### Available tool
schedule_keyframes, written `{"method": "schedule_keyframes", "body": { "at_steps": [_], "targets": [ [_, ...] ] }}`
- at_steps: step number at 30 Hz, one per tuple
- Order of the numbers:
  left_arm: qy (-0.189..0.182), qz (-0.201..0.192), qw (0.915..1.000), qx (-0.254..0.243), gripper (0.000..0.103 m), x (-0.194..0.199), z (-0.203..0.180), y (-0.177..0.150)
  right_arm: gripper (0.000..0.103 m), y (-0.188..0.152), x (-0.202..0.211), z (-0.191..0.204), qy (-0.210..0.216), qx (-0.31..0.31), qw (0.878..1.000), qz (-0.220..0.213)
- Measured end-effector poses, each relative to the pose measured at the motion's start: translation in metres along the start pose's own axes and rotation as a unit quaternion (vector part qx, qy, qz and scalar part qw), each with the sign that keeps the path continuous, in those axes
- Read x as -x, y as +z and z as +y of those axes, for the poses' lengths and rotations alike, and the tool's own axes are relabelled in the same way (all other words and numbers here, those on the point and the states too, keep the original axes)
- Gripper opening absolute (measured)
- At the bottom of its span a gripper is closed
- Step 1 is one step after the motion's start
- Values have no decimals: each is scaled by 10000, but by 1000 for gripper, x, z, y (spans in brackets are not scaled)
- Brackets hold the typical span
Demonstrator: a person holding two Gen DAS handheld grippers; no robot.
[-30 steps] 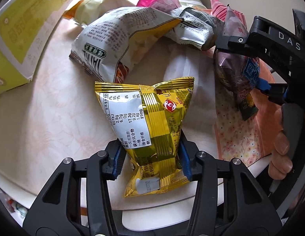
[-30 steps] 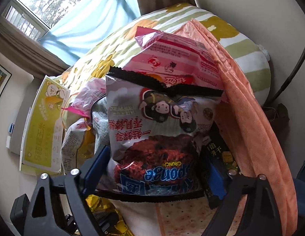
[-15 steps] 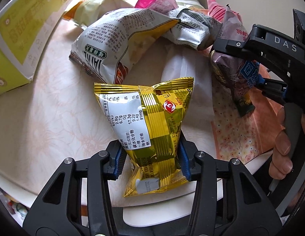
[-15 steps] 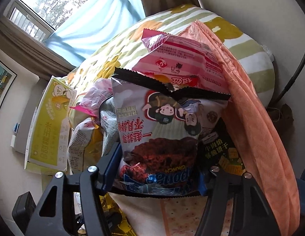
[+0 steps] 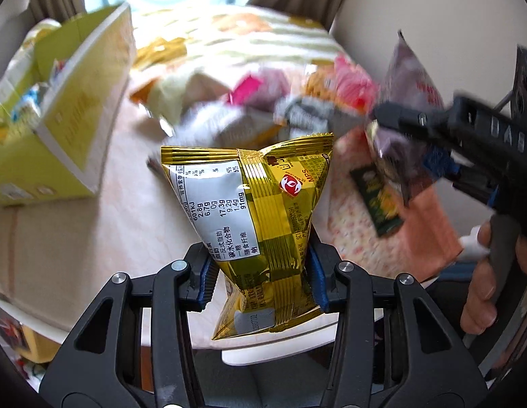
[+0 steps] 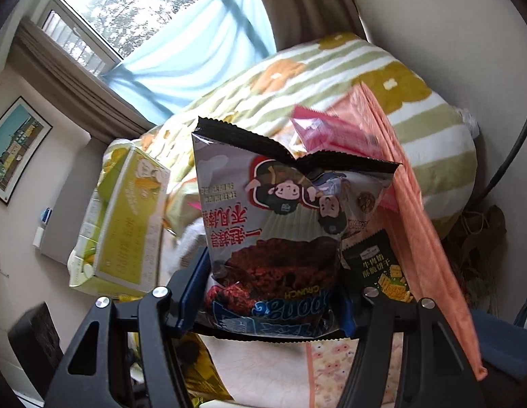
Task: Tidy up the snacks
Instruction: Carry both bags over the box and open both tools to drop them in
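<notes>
two bags in my tongs, one in each hand

my left gripper (image 5: 261, 282) is clamped on the gold snack bag (image 5: 253, 204), its blue pads pinching the bag's lower part from both sides. the bag stands upright between the fingers with the white nutrition label facing me, and it hangs over the near edge of the pale table (image 5: 93, 224).

my right gripper (image 6: 266, 302) is closed on the grey snack bag (image 6: 280, 221), gripping it near its bottom seam. the printing reads upside down from my side and the black serrated seam points up and away. a small dark green packet (image 6: 382, 268) sits just beside it, pressed against the right finger; i cannot tell whether the pads are pinching it too. in the left wrist view the same bag and packet hang from the right gripper above the patterned orange cloth (image 5: 426, 238), to the right of the gold bag.

the yellow-green cardboard box (image 5: 69, 129) stands open on the left of the table with a few packets inside. the loose pile of snack bags (image 5: 249, 108) lies at the far side of the table, blurred, with the striped flowered blanket (image 6: 331, 78) behind it.
</notes>
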State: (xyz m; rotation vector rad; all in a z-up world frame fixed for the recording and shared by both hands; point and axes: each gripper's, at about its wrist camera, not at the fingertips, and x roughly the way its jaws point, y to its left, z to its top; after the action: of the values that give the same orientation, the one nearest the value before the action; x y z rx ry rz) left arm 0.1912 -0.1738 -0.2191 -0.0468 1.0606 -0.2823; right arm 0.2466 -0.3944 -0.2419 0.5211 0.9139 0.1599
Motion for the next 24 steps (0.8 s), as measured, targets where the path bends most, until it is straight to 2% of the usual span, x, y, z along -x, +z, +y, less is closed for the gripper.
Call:
{"method": "schedule_keyframes", "body": {
  "at_steps": [7,14,19,24],
  "targets": [
    [117,-591,9981,99,41,51,14,39,59,21,31,35,214,454,9985,-199],
    [182,-1027,9937,414,41,89,57,74,60,38,43,86,350,1003,9937,-364],
    [333,-1232,9901,583,41,114,110,97,60,46,27,132,501,1299,9896,-375],
    [530,-1207,9893,624,41,124,171,124,60,44,-16,192,628,1481,9868,-200]
  ]
}}
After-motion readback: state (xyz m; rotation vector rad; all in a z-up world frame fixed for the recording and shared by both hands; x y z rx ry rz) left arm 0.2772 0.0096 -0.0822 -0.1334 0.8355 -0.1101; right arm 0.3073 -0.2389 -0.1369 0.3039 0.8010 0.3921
